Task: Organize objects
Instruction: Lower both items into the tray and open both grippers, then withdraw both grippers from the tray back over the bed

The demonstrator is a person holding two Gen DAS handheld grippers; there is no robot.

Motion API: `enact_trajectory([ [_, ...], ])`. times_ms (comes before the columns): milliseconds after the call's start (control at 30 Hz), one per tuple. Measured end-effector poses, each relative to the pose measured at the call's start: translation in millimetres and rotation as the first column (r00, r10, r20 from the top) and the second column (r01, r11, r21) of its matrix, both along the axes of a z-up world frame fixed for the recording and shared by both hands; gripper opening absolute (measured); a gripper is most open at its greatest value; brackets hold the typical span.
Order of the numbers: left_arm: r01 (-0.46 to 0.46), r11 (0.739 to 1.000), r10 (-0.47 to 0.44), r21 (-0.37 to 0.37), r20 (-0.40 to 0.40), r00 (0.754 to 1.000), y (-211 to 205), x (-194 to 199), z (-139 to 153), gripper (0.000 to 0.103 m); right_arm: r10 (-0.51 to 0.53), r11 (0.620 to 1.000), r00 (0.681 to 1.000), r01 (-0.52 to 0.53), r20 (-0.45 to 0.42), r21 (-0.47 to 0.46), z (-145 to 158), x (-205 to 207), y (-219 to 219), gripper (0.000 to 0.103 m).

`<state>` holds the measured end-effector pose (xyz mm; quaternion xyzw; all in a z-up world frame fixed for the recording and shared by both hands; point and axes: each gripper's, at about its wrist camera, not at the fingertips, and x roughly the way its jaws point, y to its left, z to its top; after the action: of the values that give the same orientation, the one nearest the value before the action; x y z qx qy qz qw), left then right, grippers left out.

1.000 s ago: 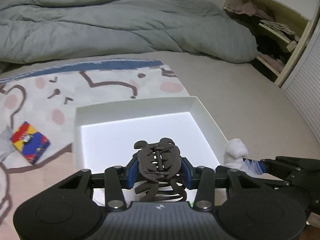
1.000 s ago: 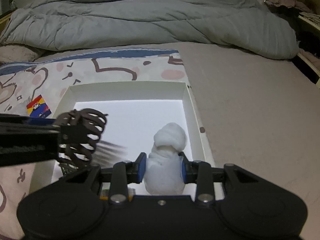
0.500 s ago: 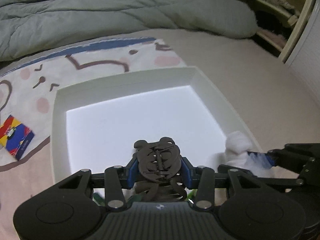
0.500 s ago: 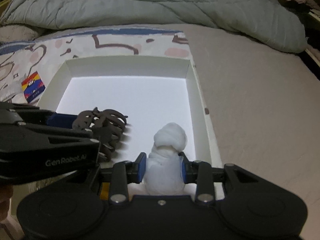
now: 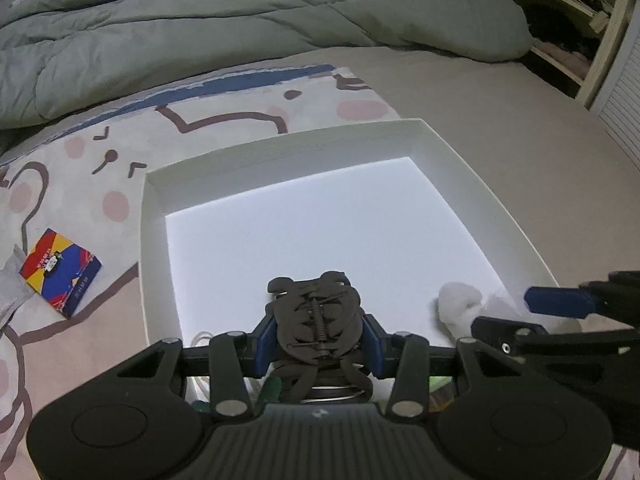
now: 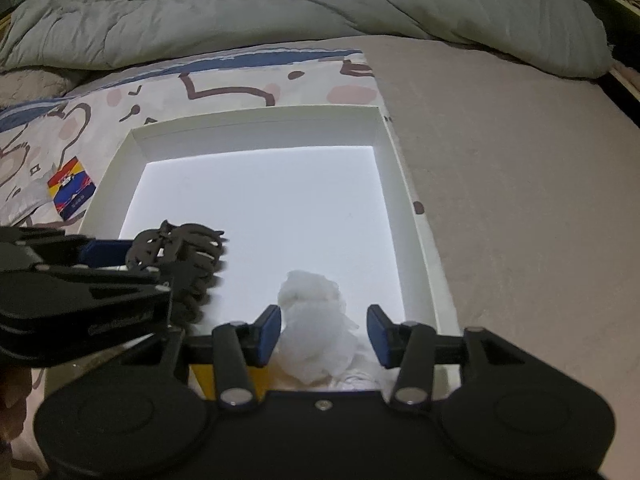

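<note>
Behind the white box (image 5: 154,216) a grey-green duvet (image 5: 248,12) lies heaped along the far side of the bed, and a cartoon-print blanket (image 5: 224,104) runs under the box's far and left edges. On that blanket, just left of the box, sits a small red, yellow and blue card packet (image 5: 60,272). Over the box's near edge my left gripper (image 5: 318,338) pinches a dark brown hair claw clip (image 5: 316,320) between its blue pads. Near the box's front right corner my right gripper (image 6: 324,334) has just been opening; its blue pads now stand apart, with a crumpled white tissue wad (image 6: 316,320) between them, inside the box. Whether the left pad touches the wad I cannot tell.
</note>
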<state>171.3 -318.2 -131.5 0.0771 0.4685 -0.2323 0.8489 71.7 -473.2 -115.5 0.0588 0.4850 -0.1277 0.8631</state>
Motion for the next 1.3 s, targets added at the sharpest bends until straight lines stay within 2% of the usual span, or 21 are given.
enact_trajectory([
  [300, 0.017, 1.0, -0.017, 0.008, -0.043, 0.999, -10, -8, 2, 0.047, -0.015, 1.0, 1.0, 0.015, -0.017, -0.003, -1, -2, -2, 0.048],
  [633, 0.013, 1.0, -0.012, 0.012, -0.011, 1.0, -3, -13, 23, 0.061, -0.062, 0.998, 0.998, 0.062, 0.018, 0.007, 11, -12, -7, 0.049],
  [833, -0.004, 1.0, 0.004, 0.002, 0.027, 1.0, 9, -17, 42, 0.077, -0.093, 0.995, 0.994, 0.091, 0.065, 0.028, 27, -22, -9, 0.057],
  [1300, -0.031, 0.999, 0.032, -0.011, 0.096, 0.995, 52, -28, 81, 0.093, -0.157, 0.987, 0.975, 0.157, 0.154, 0.01, 63, -43, 6, 0.081],
])
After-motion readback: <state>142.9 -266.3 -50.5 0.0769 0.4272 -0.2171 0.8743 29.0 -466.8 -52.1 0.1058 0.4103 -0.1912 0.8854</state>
